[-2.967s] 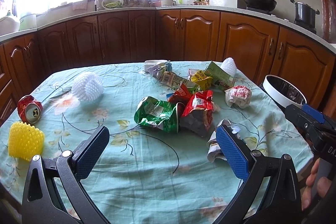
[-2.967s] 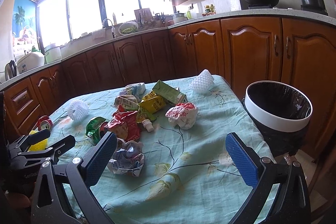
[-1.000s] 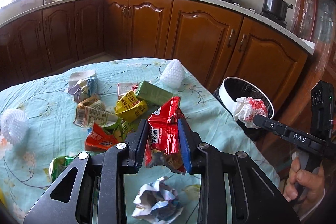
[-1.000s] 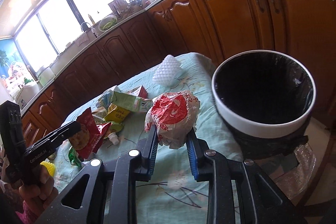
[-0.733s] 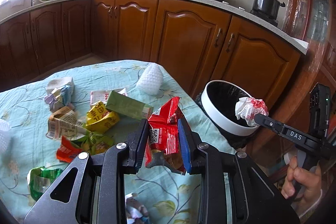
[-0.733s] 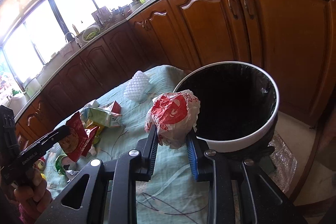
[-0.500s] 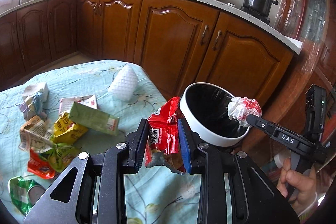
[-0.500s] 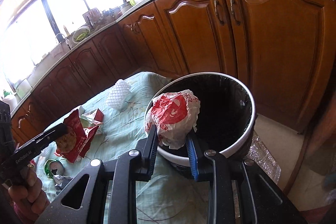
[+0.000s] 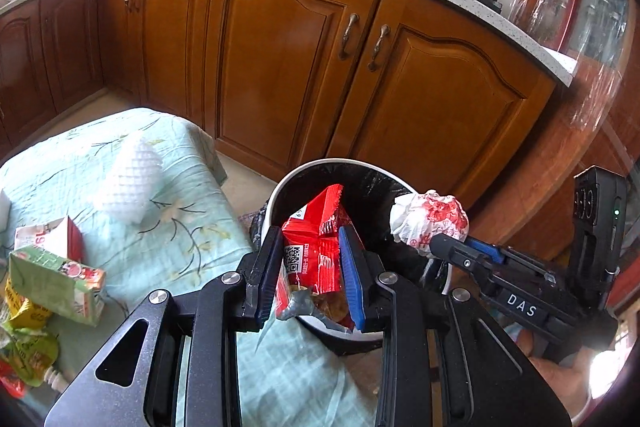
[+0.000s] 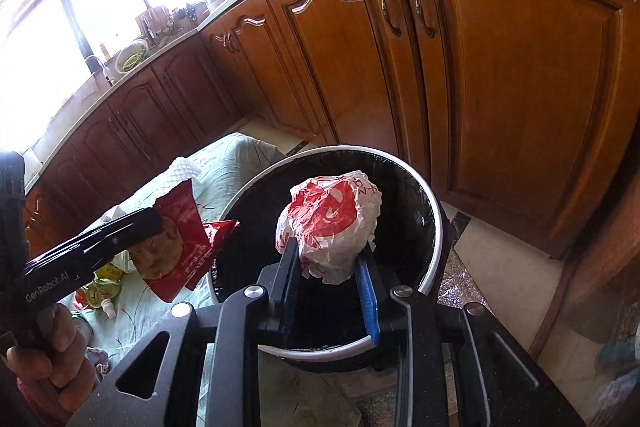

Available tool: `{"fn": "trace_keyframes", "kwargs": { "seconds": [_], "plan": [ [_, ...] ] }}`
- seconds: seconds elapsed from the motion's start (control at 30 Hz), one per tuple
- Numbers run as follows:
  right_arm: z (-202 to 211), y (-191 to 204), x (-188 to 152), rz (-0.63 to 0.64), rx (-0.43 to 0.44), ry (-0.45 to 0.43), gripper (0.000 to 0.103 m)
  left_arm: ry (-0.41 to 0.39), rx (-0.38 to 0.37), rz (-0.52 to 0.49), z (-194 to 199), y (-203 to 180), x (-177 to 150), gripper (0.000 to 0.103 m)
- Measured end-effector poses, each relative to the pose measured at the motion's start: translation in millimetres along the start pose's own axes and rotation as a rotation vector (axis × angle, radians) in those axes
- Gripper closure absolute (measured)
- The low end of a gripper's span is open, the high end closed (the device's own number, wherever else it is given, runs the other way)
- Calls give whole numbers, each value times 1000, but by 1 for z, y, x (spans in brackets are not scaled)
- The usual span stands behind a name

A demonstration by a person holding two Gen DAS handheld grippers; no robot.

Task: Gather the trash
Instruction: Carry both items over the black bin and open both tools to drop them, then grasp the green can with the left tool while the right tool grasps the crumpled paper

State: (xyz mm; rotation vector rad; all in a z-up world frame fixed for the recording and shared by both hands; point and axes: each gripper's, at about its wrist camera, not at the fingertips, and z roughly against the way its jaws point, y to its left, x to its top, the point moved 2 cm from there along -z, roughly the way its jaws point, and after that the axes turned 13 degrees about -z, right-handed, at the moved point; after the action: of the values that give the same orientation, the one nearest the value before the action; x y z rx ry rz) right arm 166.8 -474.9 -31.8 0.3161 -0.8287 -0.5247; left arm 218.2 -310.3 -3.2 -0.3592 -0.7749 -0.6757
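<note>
Both claws now over bin, still gripping trash.

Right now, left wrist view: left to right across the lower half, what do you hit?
Green carton → white foam net → red snack bag in the left gripper → crumpled red-and-white wrapper in the right gripper.
</note>
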Motion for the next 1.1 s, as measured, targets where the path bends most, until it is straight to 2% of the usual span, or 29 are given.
{"fn": "trace_keyframes", "kwargs": {
  "seconds": [0.1, 0.17, 0.23, 0.3, 0.4, 0.47, 0.63, 0.67, 0.87, 1.1],
  "plan": [
    [-6, -4, 1, -4, -6, 19, 69, 29, -4, -16, -16, -8, 5, 73],
    [-10, -8, 2, -19, -6, 30, 62, 49, -4, -20, -20, -13, 5, 50],
    [-12, -12, 2, -34, -6, 36, 60, 50, 10, -23, -22, -15, 5, 42],
    [-10, -14, 1, -49, 2, 32, 54, 49, 8, -18, -21, -14, 3, 42],
    [-2, -15, -4, -66, 10, 13, 52, 32, 7, 0, -11, -9, -1, 40],
    [5, -13, -9, -82, 33, 0, 45, 14, 9, 12, 3, -4, -8, 38],
    [22, 3, -27, -94, 89, -49, 18, -39, 46, 35, 42, 8, -29, 33],
    [24, 8, -32, -96, 103, -53, 16, -51, 56, 40, 51, 12, -35, 32],
    [36, 42, -65, -67, 169, -37, 14, -92, 138, 68, 103, 37, -70, 29],
    [33, 72, -103, -37, 212, 32, 14, -88, 197, 134, 143, 73, -111, 29]
  ]
}}
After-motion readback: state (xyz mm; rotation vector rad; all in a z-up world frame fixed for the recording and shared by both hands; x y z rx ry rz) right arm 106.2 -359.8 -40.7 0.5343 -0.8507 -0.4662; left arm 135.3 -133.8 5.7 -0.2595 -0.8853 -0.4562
